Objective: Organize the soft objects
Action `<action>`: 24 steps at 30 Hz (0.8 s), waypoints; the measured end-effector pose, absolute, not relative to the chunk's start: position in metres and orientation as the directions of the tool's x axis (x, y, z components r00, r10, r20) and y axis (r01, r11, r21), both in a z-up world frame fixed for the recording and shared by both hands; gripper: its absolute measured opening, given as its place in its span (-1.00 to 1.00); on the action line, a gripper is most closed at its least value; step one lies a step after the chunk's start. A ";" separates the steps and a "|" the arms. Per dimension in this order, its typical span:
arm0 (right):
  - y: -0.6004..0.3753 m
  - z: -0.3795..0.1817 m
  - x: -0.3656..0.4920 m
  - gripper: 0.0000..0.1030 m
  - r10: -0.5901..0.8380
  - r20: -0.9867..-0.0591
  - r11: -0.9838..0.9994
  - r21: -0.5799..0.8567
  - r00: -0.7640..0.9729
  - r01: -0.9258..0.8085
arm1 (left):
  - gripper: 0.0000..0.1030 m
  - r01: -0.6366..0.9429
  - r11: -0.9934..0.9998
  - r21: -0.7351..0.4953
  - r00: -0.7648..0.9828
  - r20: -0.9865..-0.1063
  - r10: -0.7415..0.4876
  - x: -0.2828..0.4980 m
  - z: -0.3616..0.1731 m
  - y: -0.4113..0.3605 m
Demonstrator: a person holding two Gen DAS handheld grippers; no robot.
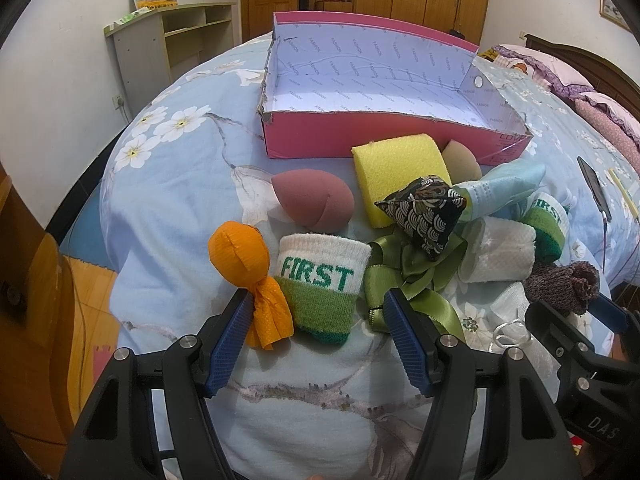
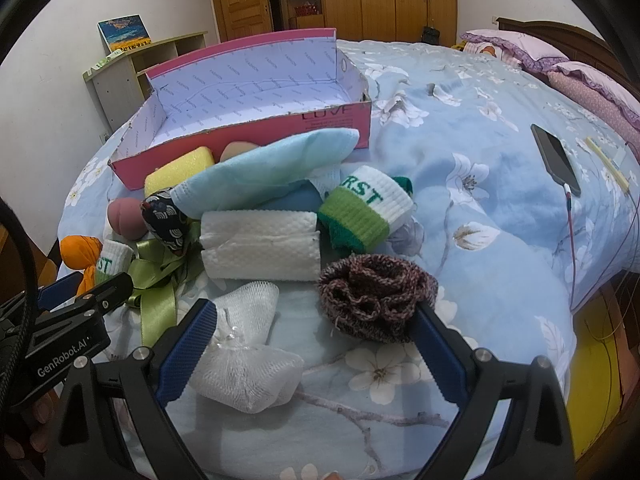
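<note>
Soft objects [image 1: 320, 276] heaped before pink box [image 1: 340, 136]; phone [image 2: 556, 160] well apart.

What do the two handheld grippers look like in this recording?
Both are black-framed with silver screws and two ribbed blue finger pads. The left gripper body reads "GenRobot.AI"; the right gripper shows "DAS" lettering. No cables or sleeves are visible.

Soft objects [image 2: 260, 244] beside empty pink box [image 1: 360, 136]
</note>
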State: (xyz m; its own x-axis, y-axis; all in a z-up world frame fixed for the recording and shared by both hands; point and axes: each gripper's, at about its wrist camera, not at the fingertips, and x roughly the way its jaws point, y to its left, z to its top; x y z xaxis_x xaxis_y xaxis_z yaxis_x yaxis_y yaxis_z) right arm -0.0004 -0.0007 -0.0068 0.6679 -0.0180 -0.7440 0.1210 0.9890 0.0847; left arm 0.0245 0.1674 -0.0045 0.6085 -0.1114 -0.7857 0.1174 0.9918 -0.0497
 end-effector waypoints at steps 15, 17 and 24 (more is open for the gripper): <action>-0.002 -0.007 0.000 0.92 -0.013 -0.744 0.988 0.093 0.668 0.123 | 0.33 0.140 0.988 -0.068 0.607 -0.782 -0.140 0.024 -0.001 0.173; -0.004 -0.008 -0.001 0.92 -0.009 -0.744 0.987 0.098 0.668 0.123 | 0.33 0.149 0.987 -0.067 0.606 -0.782 -0.145 0.024 0.001 0.174; -0.011 -0.002 -0.001 0.92 -0.004 -0.739 0.988 0.100 0.674 0.116 | 0.33 0.203 0.979 -0.032 0.612 -0.776 -0.152 0.020 0.008 0.176</action>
State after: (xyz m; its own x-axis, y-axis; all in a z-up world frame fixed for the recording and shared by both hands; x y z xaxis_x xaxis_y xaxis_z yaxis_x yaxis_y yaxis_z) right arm -0.0011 -0.0109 -0.0016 0.6737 -0.0043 -0.7390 0.1161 0.9882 0.1001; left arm 0.0203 0.1762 0.0078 0.6123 -0.1520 -0.7759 0.2026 0.9787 -0.0318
